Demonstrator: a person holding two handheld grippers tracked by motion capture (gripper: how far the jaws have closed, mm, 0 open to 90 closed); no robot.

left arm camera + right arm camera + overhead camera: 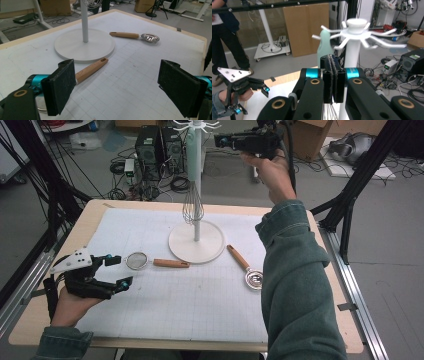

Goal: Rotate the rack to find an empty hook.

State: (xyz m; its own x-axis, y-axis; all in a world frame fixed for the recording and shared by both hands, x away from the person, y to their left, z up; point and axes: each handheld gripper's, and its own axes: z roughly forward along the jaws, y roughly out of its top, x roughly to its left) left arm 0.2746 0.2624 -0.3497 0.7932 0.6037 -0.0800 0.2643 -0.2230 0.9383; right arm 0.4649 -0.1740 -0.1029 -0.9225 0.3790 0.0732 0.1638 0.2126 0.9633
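- The left tool [114,271] is hovering near the left edge of the tabletop [60,320] with its jaws spread wide and nothing between the pads [61,85]; it is facing across the tabletop toward the right.
- The small mesh strainer [137,260] is lying flat just in front of that tool, its sieve bowl at the jaws' end and its wooden handle [91,69] pointing away to the right, toward the round base [196,242] of the hanging stand.
- The strainer's long axis is running roughly parallel to the tabletop's near edge, so it is lying nearly in line with the left tool's reach; in the left gripper view the handle is slanting past the inner side of the left-hand jaw rather than sitting centred in the gap.
- The right tool [220,141] is being held high beyond the far edge, beside the stand's hook crown [357,32], with its jaws pressed together on nothing.
- The whisk [192,205] is hanging on the stand's pole [196,175], clear of both tools.
- The wooden-handled slotted spoon [247,269] is lying to the right of the base, well apart from the left tool.
- Judgement: the left tool is much the nearer to the strainer, and a grasp would call for shifting sideways so the handle is sitting between the pads.
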